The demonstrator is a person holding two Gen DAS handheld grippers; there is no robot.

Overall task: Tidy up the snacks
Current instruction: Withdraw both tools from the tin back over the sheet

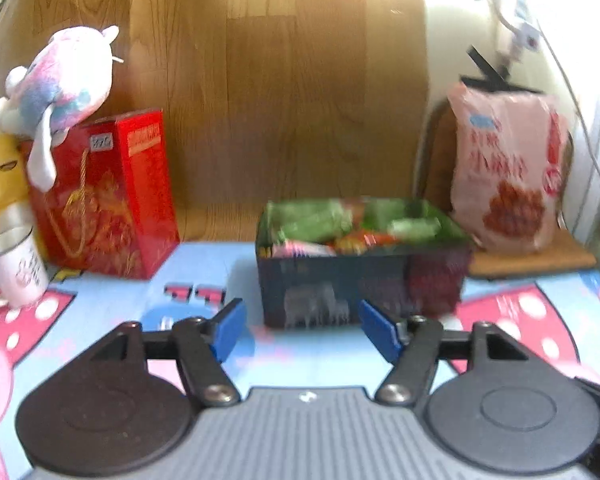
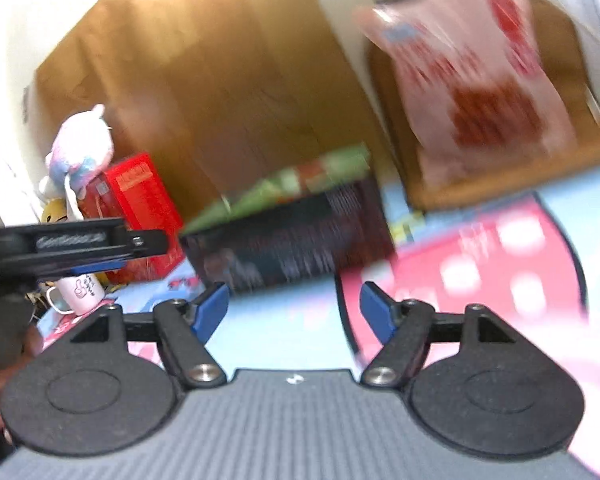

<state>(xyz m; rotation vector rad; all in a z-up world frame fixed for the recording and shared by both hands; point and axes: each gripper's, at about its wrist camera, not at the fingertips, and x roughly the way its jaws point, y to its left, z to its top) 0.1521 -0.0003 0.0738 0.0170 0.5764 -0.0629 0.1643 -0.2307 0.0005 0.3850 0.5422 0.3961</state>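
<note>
A dark crate [image 1: 360, 280] stands on the cartoon mat just beyond my left gripper [image 1: 300, 320]. It is filled with snack packets [image 1: 332, 224] in green, red and pink wrappers. The left gripper's blue pads stand apart with only mat between them. A large pink snack bag [image 1: 508, 172] stands upright at the back right. In the blurred, tilted right wrist view the crate [image 2: 292, 236] is ahead and slightly left of my right gripper [image 2: 293, 300], which is open and empty. The pink bag [image 2: 472, 72] is at the upper right. The left gripper's side [image 2: 80, 248] shows at the left.
A red gift bag [image 1: 108, 196] with a pastel plush toy [image 1: 60, 80] on it stands at the back left, beside a yellow plush [image 1: 0, 172] and a white mug [image 1: 18, 268]. The pink bag rests on a wooden board [image 1: 540, 260]. A wood-grain panel [image 1: 280, 100] backs the mat.
</note>
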